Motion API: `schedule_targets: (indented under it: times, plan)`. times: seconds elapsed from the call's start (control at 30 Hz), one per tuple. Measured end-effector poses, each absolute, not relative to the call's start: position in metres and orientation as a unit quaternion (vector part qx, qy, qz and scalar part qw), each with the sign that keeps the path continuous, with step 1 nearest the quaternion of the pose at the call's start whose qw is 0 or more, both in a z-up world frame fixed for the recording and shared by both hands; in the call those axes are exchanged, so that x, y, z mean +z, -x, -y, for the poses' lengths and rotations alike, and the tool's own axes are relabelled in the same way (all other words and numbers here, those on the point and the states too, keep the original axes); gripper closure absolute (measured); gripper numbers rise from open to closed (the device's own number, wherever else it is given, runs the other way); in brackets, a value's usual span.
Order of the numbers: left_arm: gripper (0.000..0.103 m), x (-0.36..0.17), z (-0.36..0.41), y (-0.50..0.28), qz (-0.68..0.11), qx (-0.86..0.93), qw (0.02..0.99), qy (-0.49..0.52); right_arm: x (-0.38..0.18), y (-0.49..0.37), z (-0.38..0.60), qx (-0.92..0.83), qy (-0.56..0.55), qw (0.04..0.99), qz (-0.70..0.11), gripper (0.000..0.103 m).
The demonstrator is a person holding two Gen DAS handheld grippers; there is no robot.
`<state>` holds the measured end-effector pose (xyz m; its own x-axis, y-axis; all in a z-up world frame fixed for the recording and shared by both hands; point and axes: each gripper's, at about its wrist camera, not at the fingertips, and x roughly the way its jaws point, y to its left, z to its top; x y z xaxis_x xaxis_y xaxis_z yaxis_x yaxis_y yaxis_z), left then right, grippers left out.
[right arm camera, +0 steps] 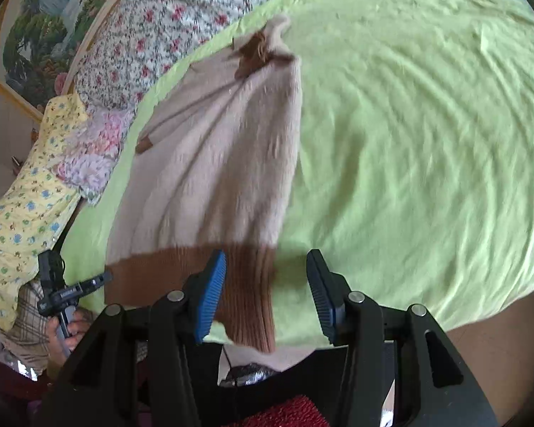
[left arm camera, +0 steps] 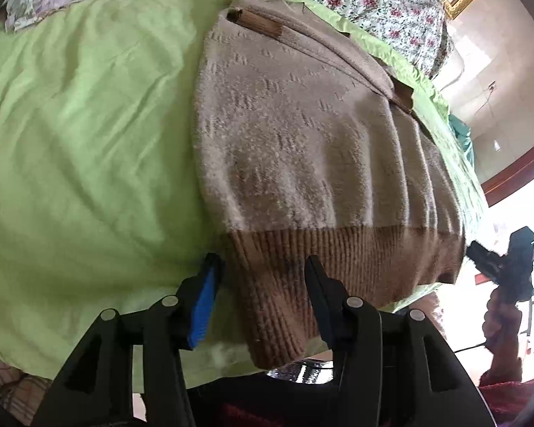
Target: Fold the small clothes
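A beige knit sweater (left arm camera: 302,135) with a brown ribbed hem (left arm camera: 324,252) lies flat on the green bedsheet (left arm camera: 89,142), its hem at the near edge of the bed. A brown cuff (left arm camera: 260,23) lies folded over its far end. My left gripper (left arm camera: 261,299) stands open around the hem's left corner, and the pads do not press on it. In the right wrist view my right gripper (right arm camera: 265,295) is open around the right corner of the hem (right arm camera: 245,284) of the sweater (right arm camera: 224,149). Each gripper shows small in the other's view: the right gripper (left arm camera: 505,267) and the left gripper (right arm camera: 64,291).
A floral quilt (right arm camera: 167,17) and a yellow flowered pillow (right arm camera: 25,195) lie along the far and left side of the bed. A framed painting (right arm camera: 35,35) hangs behind. The green sheet (right arm camera: 427,142) spreads wide to the sweater's right. A red textured item (right arm camera: 292,412) sits below the bed edge.
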<state>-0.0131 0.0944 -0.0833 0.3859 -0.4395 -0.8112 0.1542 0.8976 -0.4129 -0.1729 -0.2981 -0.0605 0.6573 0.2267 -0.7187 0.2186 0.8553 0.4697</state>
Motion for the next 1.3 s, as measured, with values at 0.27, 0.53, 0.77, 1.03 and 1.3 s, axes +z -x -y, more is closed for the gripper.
schedule_targets:
  times: [0.27, 0.53, 0.77, 1.03, 1.3]
  plan:
    - [0.057, -0.092, -0.094, 0.008, -0.515, -0.216, 0.808, 0.19, -0.078, 0.162, 0.279, 0.086, -0.292, 0.861, -0.408, 0.054]
    - [0.099, -0.083, -0.099, 0.013, -0.489, -0.221, 0.822, 0.191, -0.072, 0.166, 0.292, 0.094, -0.313, 0.871, -0.366, 0.096]
    - [0.097, -0.1, -0.107, 0.005, -0.504, -0.236, 0.8, 0.224, -0.085, 0.178, 0.319, 0.092, -0.349, 0.856, -0.369, 0.096]
    - [0.097, -0.099, -0.104, -0.001, -0.504, -0.24, 0.801, 0.216, -0.093, 0.171, 0.31, 0.123, -0.354, 0.847, -0.377, 0.092]
    - [0.098, -0.017, -0.119, -0.014, -0.389, -0.247, 0.858, 0.229, -0.034, 0.155, 0.324, 0.196, -0.37, 0.87, -0.261, 0.095]
